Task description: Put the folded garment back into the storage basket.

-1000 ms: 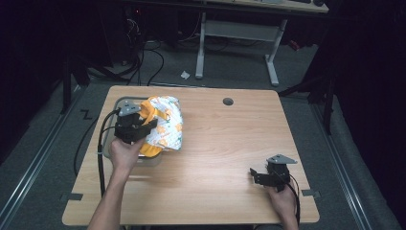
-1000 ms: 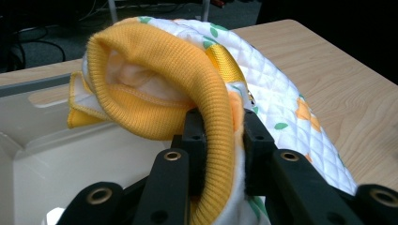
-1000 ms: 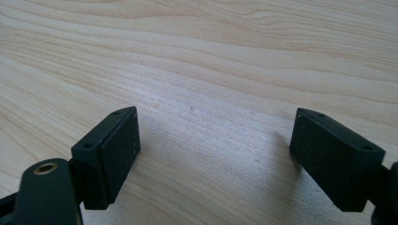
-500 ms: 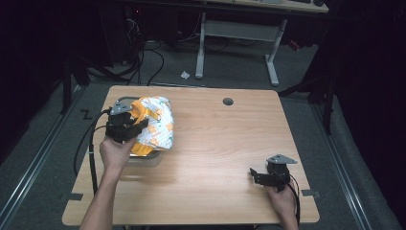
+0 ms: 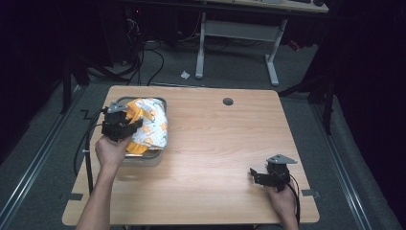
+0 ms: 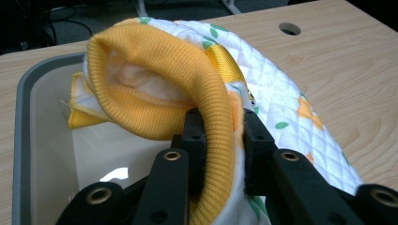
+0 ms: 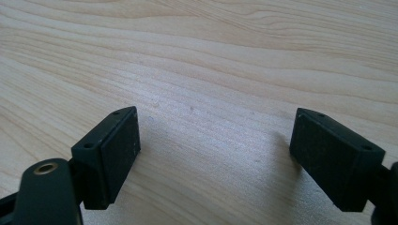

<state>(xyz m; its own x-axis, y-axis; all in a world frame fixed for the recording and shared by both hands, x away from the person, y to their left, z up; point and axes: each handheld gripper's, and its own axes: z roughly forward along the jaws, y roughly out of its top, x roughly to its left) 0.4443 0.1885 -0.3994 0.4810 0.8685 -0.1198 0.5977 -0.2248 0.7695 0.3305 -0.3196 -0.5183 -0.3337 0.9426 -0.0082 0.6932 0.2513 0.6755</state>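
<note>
Meanwhile left gripper [image 5: 125, 125] pinches the garment's [image 6: 291, 108] yellow cuff over bin [image 6: 28, 122].

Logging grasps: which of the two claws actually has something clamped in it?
The left claw: it is shut on the garment's yellow ribbed cuff over the grey bin. The right claw is open above bare table.

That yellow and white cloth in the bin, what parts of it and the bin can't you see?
- Cloth: its lower end, in the left gripper view, is cut off by the bottom edge and hidden behind the left gripper.
- Bin floor: mostly covered by the cloth in the high view.
- Anything under the cloth: hidden.
- What kind of garment it is: bunched up, cannot tell.
</note>
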